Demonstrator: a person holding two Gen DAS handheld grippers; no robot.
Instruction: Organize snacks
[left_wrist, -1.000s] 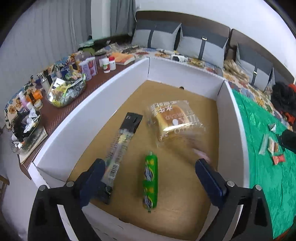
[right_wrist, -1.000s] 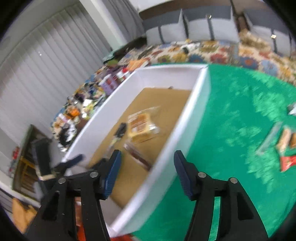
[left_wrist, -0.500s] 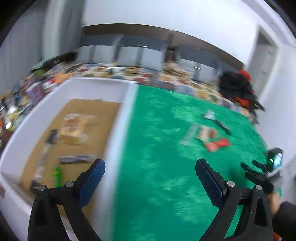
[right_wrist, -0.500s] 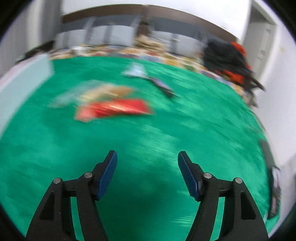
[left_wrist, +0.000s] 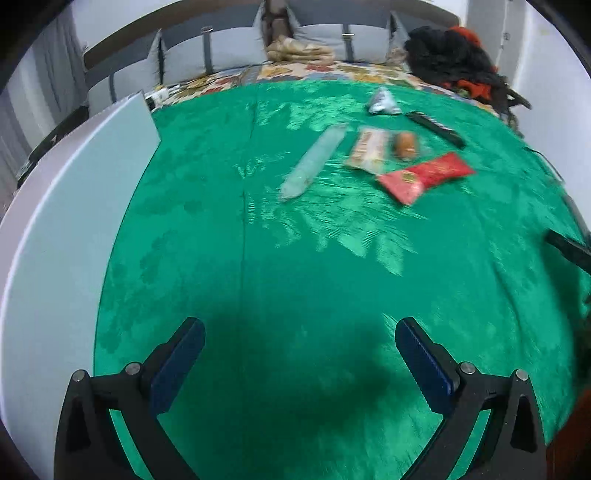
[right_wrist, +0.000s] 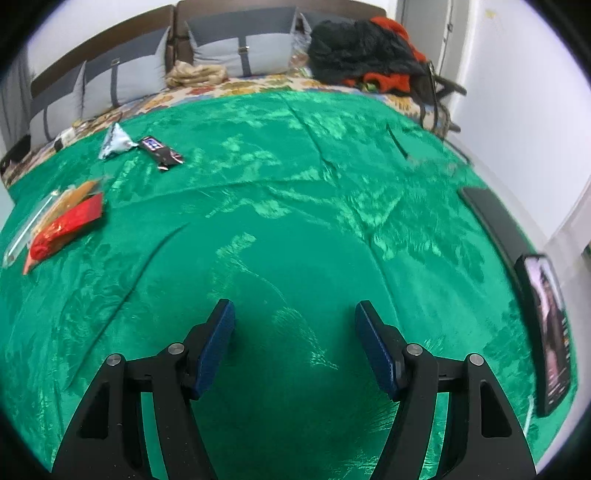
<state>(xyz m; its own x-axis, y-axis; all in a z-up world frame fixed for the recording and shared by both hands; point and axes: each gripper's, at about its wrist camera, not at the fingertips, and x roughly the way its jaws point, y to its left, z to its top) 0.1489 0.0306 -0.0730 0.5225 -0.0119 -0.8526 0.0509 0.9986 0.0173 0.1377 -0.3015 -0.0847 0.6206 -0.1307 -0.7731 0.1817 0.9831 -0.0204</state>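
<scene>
On the green cloth (left_wrist: 295, 258), my left-hand view looks down past the left gripper (left_wrist: 300, 354), whose blue pads (left_wrist: 177, 363) stand spread as wide as they go; they have just been opening and only cloth shows between them. Against that cloth I place everything. The white box wall (left_wrist: 66, 229) runs along its left edge. Toward its far side lies the cluster of snacks: a long clear packet (left_wrist: 314, 160) lying slantwise, just right of it a tan wrapped snack (left_wrist: 369, 150), then a small clear pack with an orange-brown piece (left_wrist: 406, 144), and nearer me a red packet (left_wrist: 428, 175). Beyond these rest a silver pouch (left_wrist: 384, 102) and a dark bar (left_wrist: 437, 129). All are well apart from my pads.

In the right-hand view, the right gripper (right_wrist: 295, 345) hangs over bare cloth (right_wrist: 314, 240) near its front, jaws parted, having widened a little just now, nothing between them. The red packet (right_wrist: 62, 225) sits at the cloth's left edge, overlapping the tan snack (right_wrist: 75, 194), with the clear packet (right_wrist: 26, 230) just beside them. Farther back on the left are the silver pouch (right_wrist: 114, 142) and the dark bar (right_wrist: 160, 151), touching end to end. A phone (right_wrist: 546, 332) with a lit screen lies along the cloth's right edge.
</scene>
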